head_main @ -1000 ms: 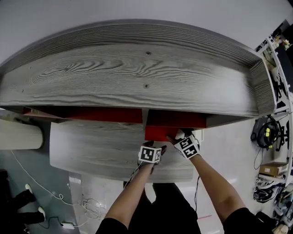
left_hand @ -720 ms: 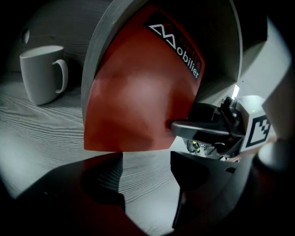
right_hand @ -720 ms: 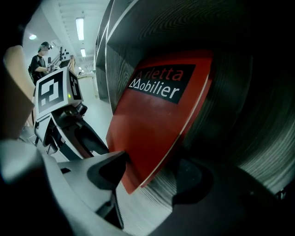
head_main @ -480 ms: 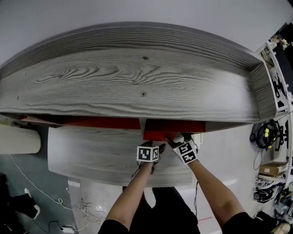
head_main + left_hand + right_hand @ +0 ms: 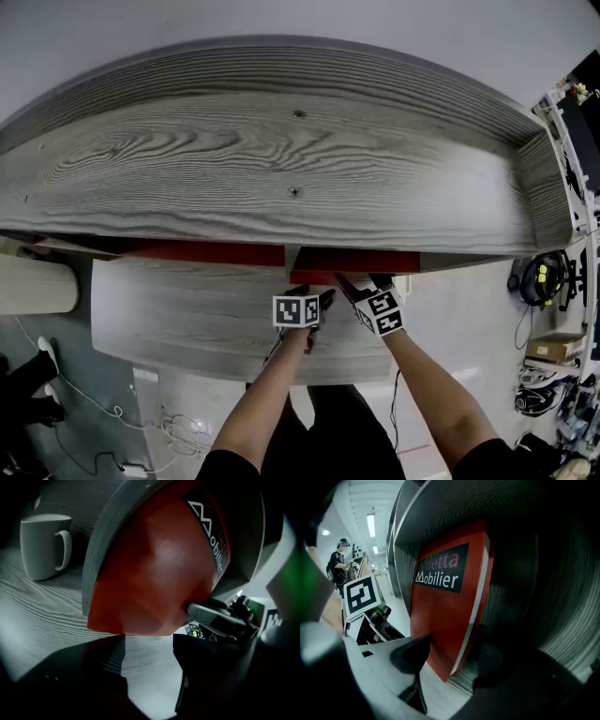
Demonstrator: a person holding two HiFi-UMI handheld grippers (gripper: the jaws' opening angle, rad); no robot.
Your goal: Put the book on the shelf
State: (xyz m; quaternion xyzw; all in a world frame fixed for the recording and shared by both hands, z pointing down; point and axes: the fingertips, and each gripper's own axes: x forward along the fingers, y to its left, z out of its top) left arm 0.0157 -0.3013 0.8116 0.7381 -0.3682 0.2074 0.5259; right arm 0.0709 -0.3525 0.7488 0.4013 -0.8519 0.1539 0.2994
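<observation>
A red book (image 5: 440, 620) with a dark "Mobilier" label stands upright in the grey wood shelf (image 5: 281, 159), against a divider (image 5: 101, 541). From above only its edge (image 5: 314, 277) shows under the shelf's top. My right gripper (image 5: 454, 656) straddles the book's lower corner. Its jaws have just been closing, and one finger (image 5: 206, 613) touches the cover while the other stands off. My left gripper (image 5: 149, 641) is open just short of the book, with only the shelf board between its jaws. Both grippers show side by side, left (image 5: 323, 298) and right (image 5: 354, 284).
A white mug (image 5: 44, 545) stands on the same shelf board, left of the divider. The lower board (image 5: 187, 309) juts out below. A cream roll (image 5: 37, 286) lies far left, cables (image 5: 178, 431) on the floor, gear (image 5: 544, 281) at right. A person (image 5: 340, 564) stands far off.
My left gripper has drifted a little to the left. Slightly less of the red book shows from under the shelf's top. The right gripper has stayed about where it was.
</observation>
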